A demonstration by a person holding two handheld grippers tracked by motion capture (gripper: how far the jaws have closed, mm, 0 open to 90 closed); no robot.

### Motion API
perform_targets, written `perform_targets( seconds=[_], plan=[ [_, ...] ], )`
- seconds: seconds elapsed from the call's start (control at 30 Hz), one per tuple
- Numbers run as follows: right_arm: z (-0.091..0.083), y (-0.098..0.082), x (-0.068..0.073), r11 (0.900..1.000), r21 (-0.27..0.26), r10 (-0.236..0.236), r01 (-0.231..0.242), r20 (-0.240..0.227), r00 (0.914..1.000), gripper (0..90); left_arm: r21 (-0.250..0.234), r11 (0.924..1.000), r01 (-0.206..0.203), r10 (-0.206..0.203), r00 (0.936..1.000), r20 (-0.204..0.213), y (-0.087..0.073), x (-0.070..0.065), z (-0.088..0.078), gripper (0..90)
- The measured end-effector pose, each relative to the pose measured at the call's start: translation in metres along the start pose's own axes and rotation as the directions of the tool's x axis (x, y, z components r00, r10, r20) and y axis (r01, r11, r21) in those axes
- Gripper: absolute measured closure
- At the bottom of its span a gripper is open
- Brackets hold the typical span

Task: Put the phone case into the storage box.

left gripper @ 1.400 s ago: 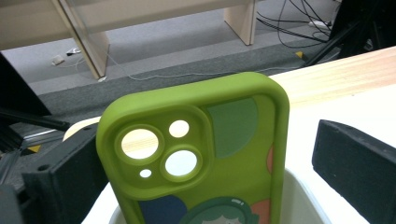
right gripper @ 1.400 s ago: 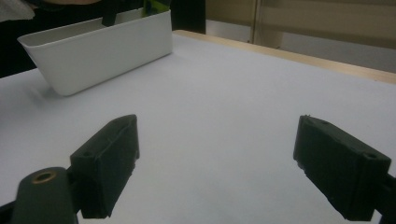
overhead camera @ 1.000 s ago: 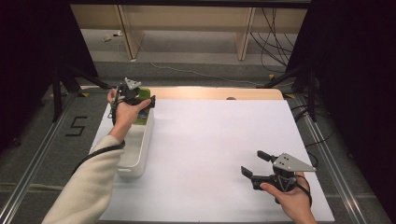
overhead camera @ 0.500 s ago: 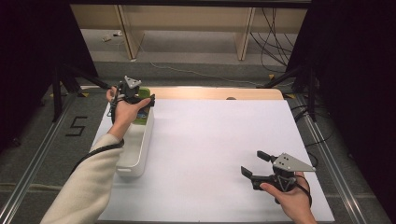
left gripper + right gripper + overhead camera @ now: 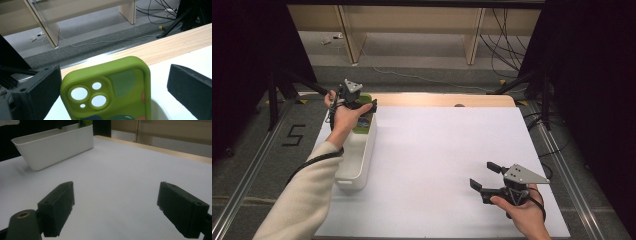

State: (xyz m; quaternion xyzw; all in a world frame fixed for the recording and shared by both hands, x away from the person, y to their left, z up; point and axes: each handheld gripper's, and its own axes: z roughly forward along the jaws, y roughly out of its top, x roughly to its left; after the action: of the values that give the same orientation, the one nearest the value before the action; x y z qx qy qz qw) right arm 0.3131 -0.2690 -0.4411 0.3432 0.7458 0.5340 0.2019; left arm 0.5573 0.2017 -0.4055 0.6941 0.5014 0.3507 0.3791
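Fig.: high view w/ both tool views, one moment.

Left tool (image 5: 362, 103) sits at the far-left corner of the worktop (image 5: 437, 145), above the far end of a white bin (image 5: 357, 160). A green phone case (image 5: 363, 117) stands upright betw. its jaws, lower part inside the bin. In the left tool view the phone case (image 5: 110, 90) shows its back: camera cut-out w/ three round holes at upper left, muted colour patches to the right and below. Left jaw is just beside the case's left edge; whether it touches cannot be told. Right jaw stands clearly apart from the case's right edge, w/ bare worktop visible in the gap. So the jaws are apart, not clamped on the case. Bin rim (image 5: 160, 107) shows at lower right, under the case's corner. Light wood edge strip (image 5: 180, 45) of the worktop runs behind.

Right tool (image 5: 489, 179) lies near the worktop's near-right corner, well apart from bin and case, held in the person's right hand (image 5: 522, 212). Jaws wide apart, nothing betw. them. In the right tool view the tool (image 5: 115, 202) looks across bare white worktop (image 5: 120, 170) toward the bin (image 5: 55, 145); a sliver of green case (image 5: 85, 123) shows above the bin's far end.

Left sleeve (image 5: 297, 205) enters from bottom left, alongside the bin.
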Motion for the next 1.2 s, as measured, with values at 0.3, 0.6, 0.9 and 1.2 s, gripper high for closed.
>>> perform_targets(
  seconds=[0.3,0.6,0.9,1.2],
  plan=[
    [0.000,0.000,0.000,1.000,-0.001,0.000,0.000,0.001,1.0000,15.5,-0.019,0.9998,-0.006,0.006,1.0000,0.000,0.006,0.000,-0.002,0.0],
    [0.000,0.000,0.000,1.000,0.000,0.000,0.000,0.001,1.0000,15.5,-0.038,0.9993,-0.005,0.005,0.9999,0.012,0.009,-0.001,-0.003,0.0],
    [0.000,0.000,0.000,1.000,0.000,-0.001,0.001,0.001,1.0000,15.5,-0.073,0.9973,-0.011,0.013,0.9996,0.027,0.017,-0.006,-0.008,0.0],
    [0.000,0.000,0.000,1.000,0.001,-0.002,0.002,0.001,1.0000,15.5,-0.098,0.9951,-0.011,0.014,0.9994,0.033,0.025,-0.008,-0.015,0.0]
  ],
)
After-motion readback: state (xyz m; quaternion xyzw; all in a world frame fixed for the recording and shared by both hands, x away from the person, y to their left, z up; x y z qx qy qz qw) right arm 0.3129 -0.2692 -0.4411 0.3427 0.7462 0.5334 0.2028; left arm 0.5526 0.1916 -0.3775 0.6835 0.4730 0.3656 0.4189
